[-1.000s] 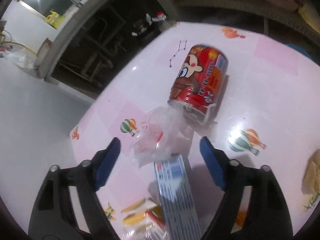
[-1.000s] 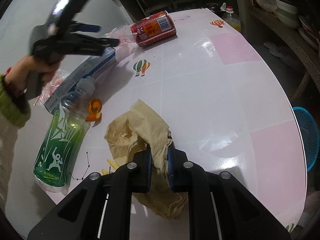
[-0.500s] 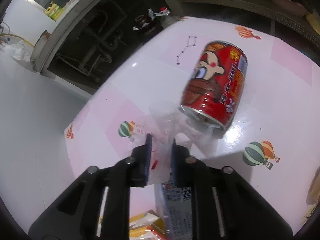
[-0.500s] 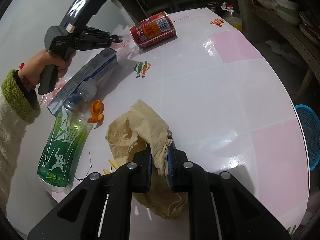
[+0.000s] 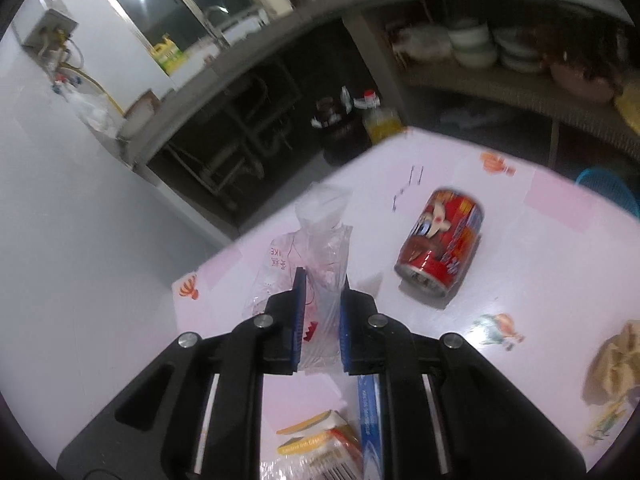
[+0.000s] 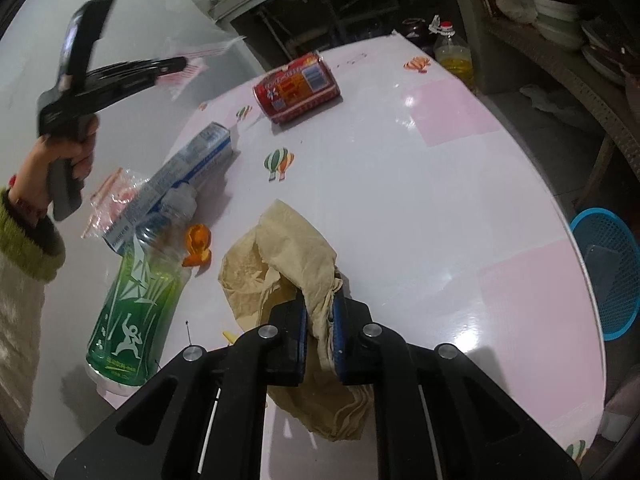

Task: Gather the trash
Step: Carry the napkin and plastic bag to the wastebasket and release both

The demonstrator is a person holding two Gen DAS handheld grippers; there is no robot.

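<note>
Each hand-held black plastic claw, left claw (image 5: 320, 312) and right claw (image 6: 320, 332), has two angular arms with silver round screws, white inner strips and blue ribbed pads (image 5: 299, 312). The left hand (image 6: 68, 156) wears a fuzzy green cuff (image 6: 28, 240) over a cream sleeve.

clear plastic bag (image 5: 320, 248) pinched aloft, possibly crumpled

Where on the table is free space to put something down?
Free: the wide stretch of table right of the red can and beige paper, toward the rim. Crowded: the left edge, around the green bottle and blue box.
</note>
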